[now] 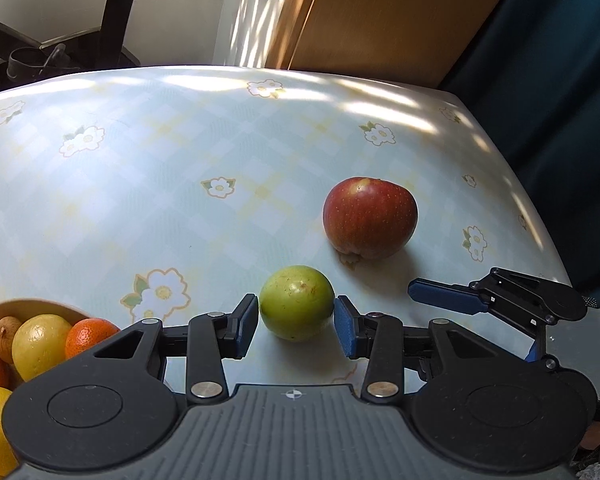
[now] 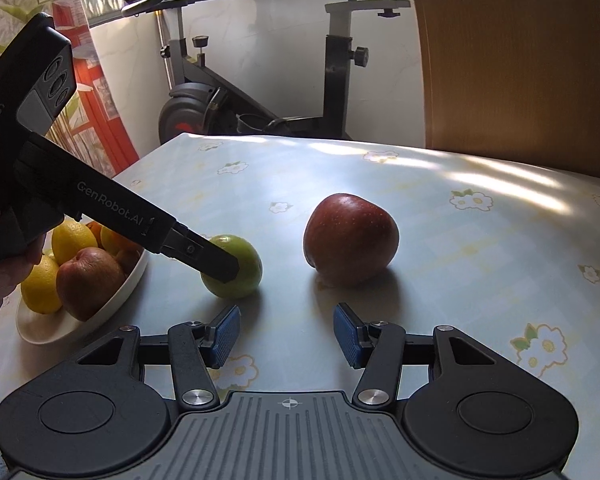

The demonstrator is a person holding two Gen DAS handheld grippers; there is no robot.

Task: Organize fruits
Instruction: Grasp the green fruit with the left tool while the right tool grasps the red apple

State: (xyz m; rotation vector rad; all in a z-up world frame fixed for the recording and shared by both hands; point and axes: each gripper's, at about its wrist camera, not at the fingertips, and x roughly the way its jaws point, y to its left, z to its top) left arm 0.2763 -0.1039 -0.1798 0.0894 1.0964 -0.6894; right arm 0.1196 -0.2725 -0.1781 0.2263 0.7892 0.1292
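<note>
Left wrist view: L gripper [image 1: 296, 326] points down at table [image 1: 180, 184]; green fruit [image 1: 297, 308] sits between its blue pads [image 1: 346, 332]
L claw: right pad touches fruit's side; left pad meets or nearly meets other side, contact hard to confirm; looks clamped on green fruit; fruit resting on cloth
Red apple [image 1: 370, 218]: on table just beyond green fruit, to its right; apart from it; nothing touching it
Bowl [image 1: 24, 305]: lower-left edge of left view; holds lemons, oranges, a small brown fruit
R gripper [image 1: 472, 300]: seen at right of left view, near table edge
Right wrist view: R gripper [image 2: 287, 334] low over table [image 2: 480, 264]; claw apart, nothing between pads; red apple [image 2: 351, 238] ahead, clear of them
L side in right view: hand [image 2: 4, 272] holds L gripper; its finger [image 2: 216, 260] lies across green fruit [image 2: 236, 266]
Bowl [image 2: 40, 330]: white; left of green fruit; lemons, brownish apple inside
Bkgd: exercise bike [image 2: 260, 60] behind table
</note>
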